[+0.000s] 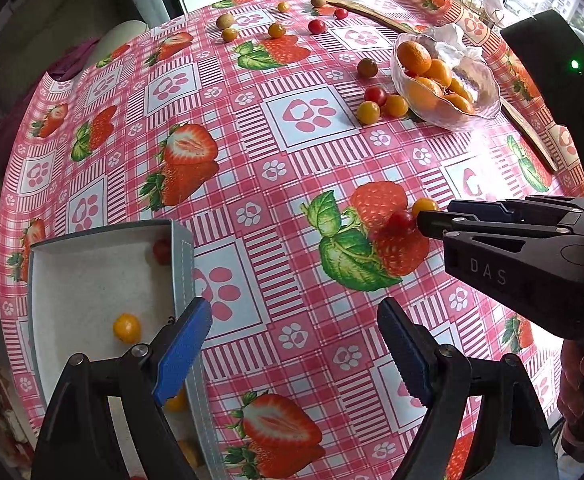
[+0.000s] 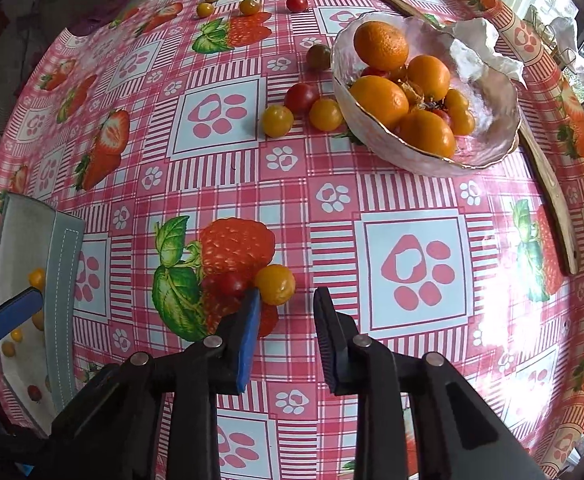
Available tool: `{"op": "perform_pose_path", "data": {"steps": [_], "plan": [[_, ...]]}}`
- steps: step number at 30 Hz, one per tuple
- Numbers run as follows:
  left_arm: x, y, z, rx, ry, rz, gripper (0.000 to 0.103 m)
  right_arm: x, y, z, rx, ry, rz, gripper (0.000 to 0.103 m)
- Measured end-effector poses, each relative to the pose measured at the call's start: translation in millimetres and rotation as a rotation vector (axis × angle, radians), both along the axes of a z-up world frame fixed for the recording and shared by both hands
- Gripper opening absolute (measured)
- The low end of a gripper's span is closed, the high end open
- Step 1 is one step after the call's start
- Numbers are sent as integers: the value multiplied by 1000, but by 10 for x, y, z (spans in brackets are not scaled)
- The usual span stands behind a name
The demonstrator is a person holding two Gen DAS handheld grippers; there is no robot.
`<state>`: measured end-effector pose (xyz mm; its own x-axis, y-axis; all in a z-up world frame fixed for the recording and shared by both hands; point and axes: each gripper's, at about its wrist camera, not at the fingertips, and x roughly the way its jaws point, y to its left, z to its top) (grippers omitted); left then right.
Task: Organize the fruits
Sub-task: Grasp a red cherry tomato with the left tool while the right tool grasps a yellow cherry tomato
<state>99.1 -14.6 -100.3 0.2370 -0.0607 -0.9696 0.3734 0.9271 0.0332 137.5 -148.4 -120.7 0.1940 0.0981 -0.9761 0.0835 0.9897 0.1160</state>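
a checked tablecloth (image 2: 412,200) is seen carrying a glass bowl (image 2: 488,148) of oranges and a grey tray (image 1: 180,264). the right gripper (image 2: 286,312), jaws parted and empty, is placed nearer the yellow tomato (image 2: 275,284), which lies just ahead, touching the left finger beside a red tomato (image 2: 232,283). the left gripper (image 1: 294,324) is held open by the tray.

worktop (image 2: 332,240) cloth: pink-white check, red strawberry and pink paw prints | bowl (image 2: 488,160): clear, gold rim, 1 o'clock | oranges (image 2: 380,44): orange | tomatoes: yellow (image 2: 275,284), red (image 2: 232,283) | tray (image 1: 92,280): grey rim, white inside, 9 o'clock | spoon (image 2: 552,196): brown wood | left gripper (image 1: 292,344), right gripper (image 2: 288,340): black, blue pads
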Motion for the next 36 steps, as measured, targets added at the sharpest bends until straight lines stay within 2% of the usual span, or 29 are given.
{"op": "perform_pose_path", "data": {"steps": [5,8,15,17,23,29,36], "plan": [[68,-192,-67,-8,4,-23,85,-63,-137,28,10,-25,-16,30],[73,-242,-112,2,11,-27,85,-89,-204,-12,85,-2,-24,30],[89,-174,-152,24,17,-15,85,-31,-6,-117,113,14,43,30],[127,-164,-165,22,19,-7,85,-31,12,-120,123,14,50,22],[271,-296,-208,-1,16,-4,85,-86,-144,-23,114,-18,-13,22],[352,-549,-240,-17,1,-51,85,-151,-485,-76,116,4,-93,21],[382,-751,-371,-5,12,-85,85,-235,-763,-150,182,25,-150,20]]}}
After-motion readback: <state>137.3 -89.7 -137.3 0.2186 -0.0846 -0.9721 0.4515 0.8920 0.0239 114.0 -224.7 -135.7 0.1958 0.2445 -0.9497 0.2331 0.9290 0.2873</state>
